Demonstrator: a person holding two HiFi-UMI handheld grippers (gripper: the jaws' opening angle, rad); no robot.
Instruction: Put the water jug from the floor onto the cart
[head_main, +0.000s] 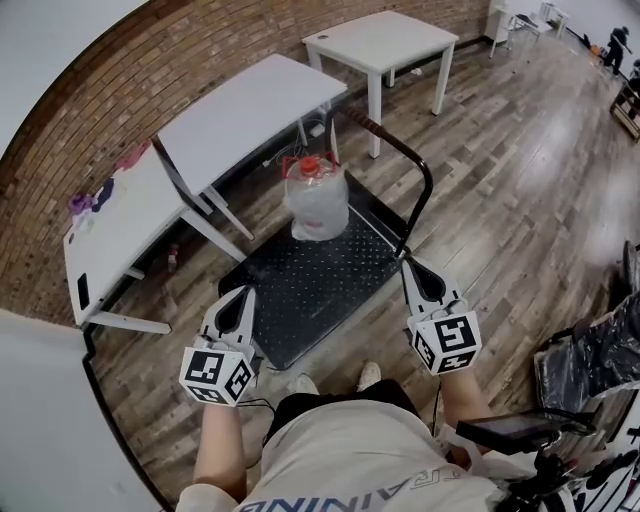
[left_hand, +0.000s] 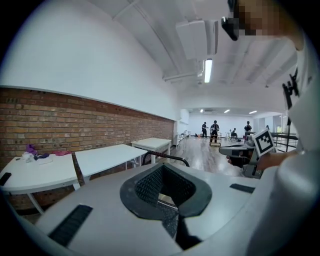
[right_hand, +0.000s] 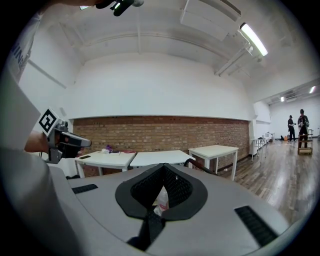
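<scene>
The clear water jug (head_main: 318, 200) with a red cap and handle stands upright on the far end of the black cart deck (head_main: 300, 300), by the cart's curved push handle (head_main: 420, 185). My left gripper (head_main: 244, 293) hovers over the deck's near left corner, jaws together and holding nothing. My right gripper (head_main: 410, 265) hangs beside the deck's near right edge, just below the handle post, also shut and holding nothing. Both are well short of the jug. In the right gripper view a bit of the jug (right_hand: 161, 200) shows between the pads. The left gripper view looks over the cart handle (left_hand: 167, 158).
Three white tables (head_main: 250, 120) (head_main: 385, 40) (head_main: 115, 240) stand along the brick wall beyond and left of the cart. A dark chair with gear (head_main: 590, 360) sits at the right. The person's feet (head_main: 300, 384) are at the cart's near end. Several people stand far down the room.
</scene>
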